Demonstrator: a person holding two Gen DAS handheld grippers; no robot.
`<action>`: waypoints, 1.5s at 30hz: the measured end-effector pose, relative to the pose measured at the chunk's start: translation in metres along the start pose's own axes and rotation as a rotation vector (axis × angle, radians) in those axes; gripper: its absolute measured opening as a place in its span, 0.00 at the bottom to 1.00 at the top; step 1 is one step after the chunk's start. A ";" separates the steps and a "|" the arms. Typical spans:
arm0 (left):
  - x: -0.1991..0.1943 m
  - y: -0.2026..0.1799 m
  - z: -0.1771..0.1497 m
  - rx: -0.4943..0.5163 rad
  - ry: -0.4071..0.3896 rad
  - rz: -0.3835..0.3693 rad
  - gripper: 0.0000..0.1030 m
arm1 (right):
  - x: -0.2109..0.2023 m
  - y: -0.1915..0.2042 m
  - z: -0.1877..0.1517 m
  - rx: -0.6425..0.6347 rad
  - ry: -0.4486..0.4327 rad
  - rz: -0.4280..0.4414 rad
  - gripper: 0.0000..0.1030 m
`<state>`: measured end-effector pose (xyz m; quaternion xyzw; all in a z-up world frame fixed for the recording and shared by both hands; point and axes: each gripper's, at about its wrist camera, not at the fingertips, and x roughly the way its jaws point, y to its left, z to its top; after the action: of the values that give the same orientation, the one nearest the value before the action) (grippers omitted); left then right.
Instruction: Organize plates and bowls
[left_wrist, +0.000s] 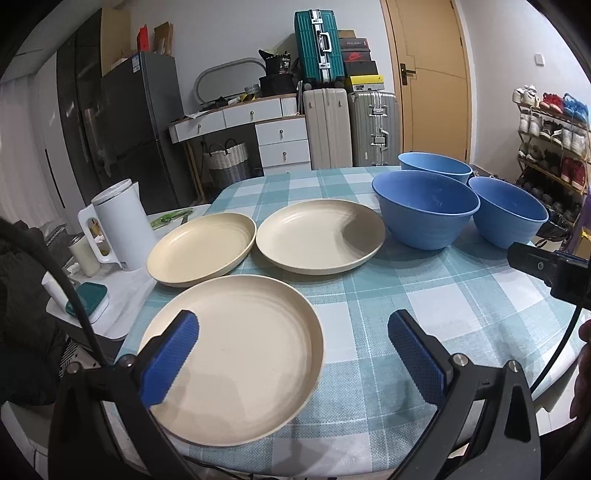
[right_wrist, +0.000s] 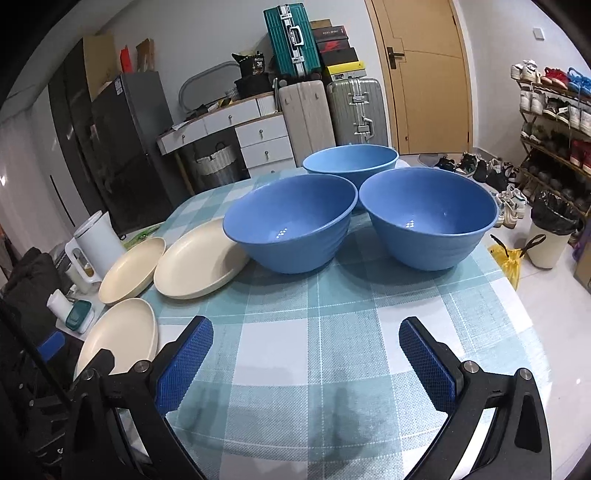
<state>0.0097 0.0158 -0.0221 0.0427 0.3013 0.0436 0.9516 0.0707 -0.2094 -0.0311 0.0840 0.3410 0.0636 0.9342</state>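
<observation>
Three cream plates (left_wrist: 232, 354) lie on the checked bench (left_wrist: 424, 295), left of three blue bowls (right_wrist: 291, 229) clustered together. The left gripper (left_wrist: 291, 354) hangs over the nearest plate's right edge, and the right gripper (right_wrist: 306, 365) hangs before the bowls, both with jaws wide apart, empty.

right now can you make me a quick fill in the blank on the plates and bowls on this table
1. The table holds three cream plates and ____ blue bowls.
2. Both the left gripper and the right gripper are ____, holding nothing.
3. The nearest cream plate lies under the ____ gripper's fingers.
4. Left of the plates stands a white ____.

Missing words: three; open; left; kettle
</observation>
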 end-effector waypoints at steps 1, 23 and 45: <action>0.000 0.000 0.000 -0.002 -0.002 -0.001 1.00 | -0.001 0.001 0.000 -0.009 -0.005 0.001 1.00; 0.002 0.003 -0.001 -0.019 0.008 -0.015 1.00 | -0.044 0.026 -0.003 -0.168 -0.227 -0.051 0.99; 0.003 0.011 0.002 -0.037 0.035 0.006 1.00 | -0.039 0.026 -0.002 -0.162 -0.188 -0.063 1.00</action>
<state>0.0132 0.0266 -0.0209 0.0251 0.3170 0.0527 0.9466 0.0382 -0.1910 -0.0037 0.0030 0.2480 0.0533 0.9673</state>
